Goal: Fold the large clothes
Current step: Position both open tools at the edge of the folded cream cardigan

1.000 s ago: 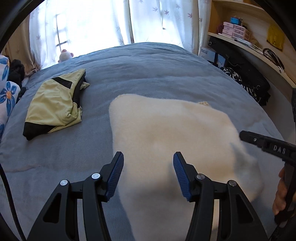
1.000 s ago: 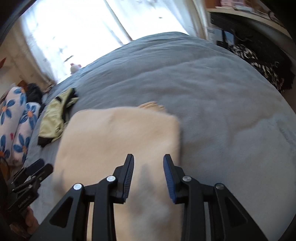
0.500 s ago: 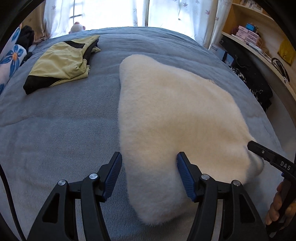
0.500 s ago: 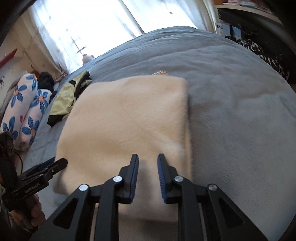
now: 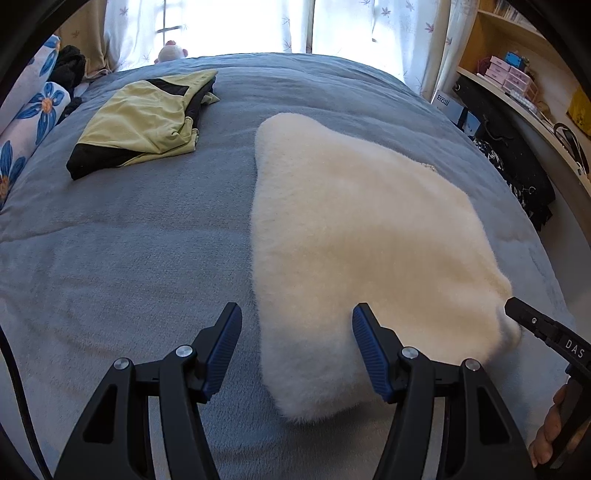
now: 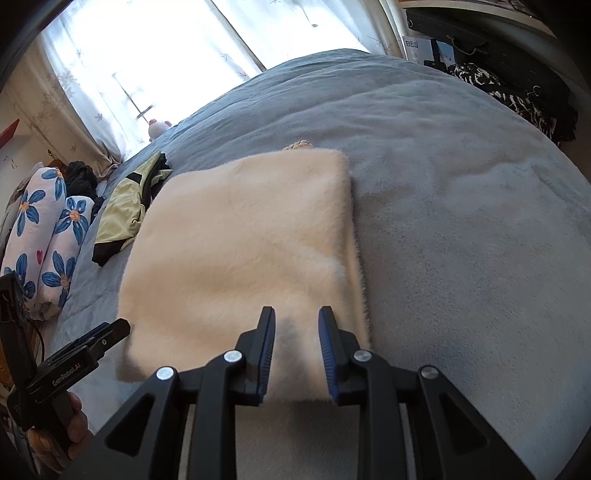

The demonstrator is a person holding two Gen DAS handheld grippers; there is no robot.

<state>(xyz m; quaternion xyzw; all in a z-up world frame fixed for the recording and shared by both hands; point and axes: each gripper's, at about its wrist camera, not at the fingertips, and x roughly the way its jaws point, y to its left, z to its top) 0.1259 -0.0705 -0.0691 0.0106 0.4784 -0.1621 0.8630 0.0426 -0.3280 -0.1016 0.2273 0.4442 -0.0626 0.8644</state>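
Observation:
A cream fluffy garment [image 5: 354, 236] lies folded into a rough rectangle on the grey-blue bed; it also shows in the right wrist view [image 6: 243, 251]. My left gripper [image 5: 297, 347] is open and empty, its jaws straddling the garment's near left corner just above it. My right gripper [image 6: 297, 347] is partly open and empty over the garment's near right edge; its tip shows in the left wrist view [image 5: 532, 323]. The left gripper's tip shows in the right wrist view [image 6: 92, 345].
A folded yellow-green and black garment [image 5: 144, 122] lies at the bed's far left. Blue-flowered pillows [image 6: 44, 236] sit at the left. Shelves with boxes and dark bags [image 5: 517, 110] stand at the right. A curtained window [image 5: 258, 26] is behind the bed [image 5: 122, 240].
Both grippers have drawn back toward the near edge of the cream garment and lowered. The right gripper closed slightly, then opened a little. The garment lies still.

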